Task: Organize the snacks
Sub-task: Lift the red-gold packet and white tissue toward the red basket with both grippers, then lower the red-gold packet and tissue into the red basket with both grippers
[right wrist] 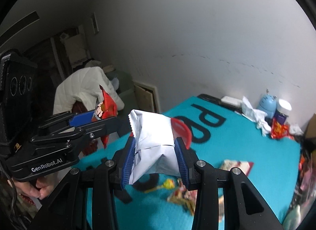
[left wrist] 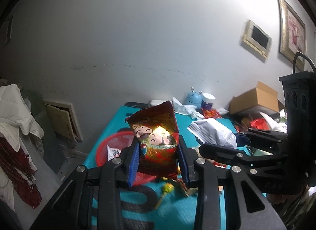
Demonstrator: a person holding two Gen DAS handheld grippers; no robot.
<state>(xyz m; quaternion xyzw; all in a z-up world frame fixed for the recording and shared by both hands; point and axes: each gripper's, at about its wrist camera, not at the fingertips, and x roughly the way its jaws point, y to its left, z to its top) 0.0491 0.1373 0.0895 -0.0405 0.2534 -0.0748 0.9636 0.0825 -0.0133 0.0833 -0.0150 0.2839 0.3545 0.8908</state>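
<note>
My left gripper is shut on a red snack packet with cartoon faces, held up above the teal table. The packet also shows in the right wrist view. My right gripper is shut on a white snack packet, also held above the table; it shows in the left wrist view to the right. A red mesh basket sits on the table below and behind the left gripper, with a packet inside; its rim shows in the right wrist view.
Loose candies and wrappers lie on the teal cloth under the grippers, with a flat packet to the right. At the table's back are a blue jar, crumpled tissue, red wrappers and a cardboard box. A white jacket hangs left.
</note>
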